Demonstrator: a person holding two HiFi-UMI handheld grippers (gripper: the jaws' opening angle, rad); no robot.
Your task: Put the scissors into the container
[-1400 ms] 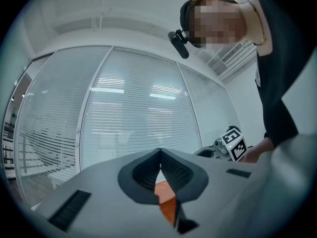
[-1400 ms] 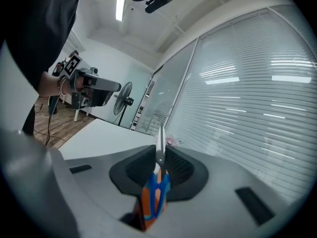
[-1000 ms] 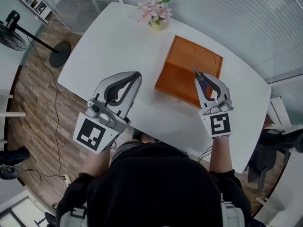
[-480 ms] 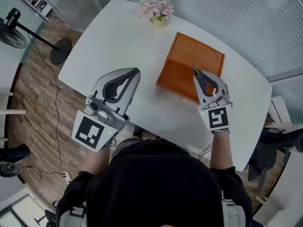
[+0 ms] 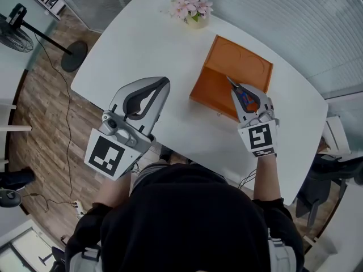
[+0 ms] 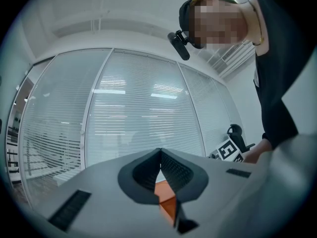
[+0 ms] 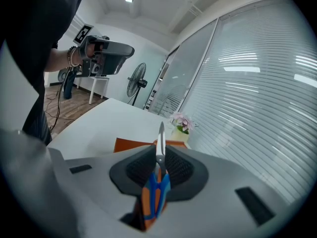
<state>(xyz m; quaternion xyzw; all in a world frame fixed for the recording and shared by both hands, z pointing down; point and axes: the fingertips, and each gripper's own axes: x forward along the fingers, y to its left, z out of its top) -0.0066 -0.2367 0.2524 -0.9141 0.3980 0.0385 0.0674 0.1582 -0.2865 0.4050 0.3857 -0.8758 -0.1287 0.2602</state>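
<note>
The carry is in hand, with the drop to come. The right tongs point(image 5: 245, 94) are clamped on the scissors point(image 7: 157, 175) by the orange-and-blue handles. The blade points forward over the near wall of the orange container point(image 5: 238, 61). The next move likely calls for a short reach forward so the blade clears that wall, then a release over the container's bare floor. The left tongs point(image 6: 160, 153) hover closed and empty, well apart over the white worktop point(image 5: 147, 44). A flower pot point(image 5: 193, 9) stands beyond the container's far corner, near the worktop's edge; elsewhere there is open room.
</note>
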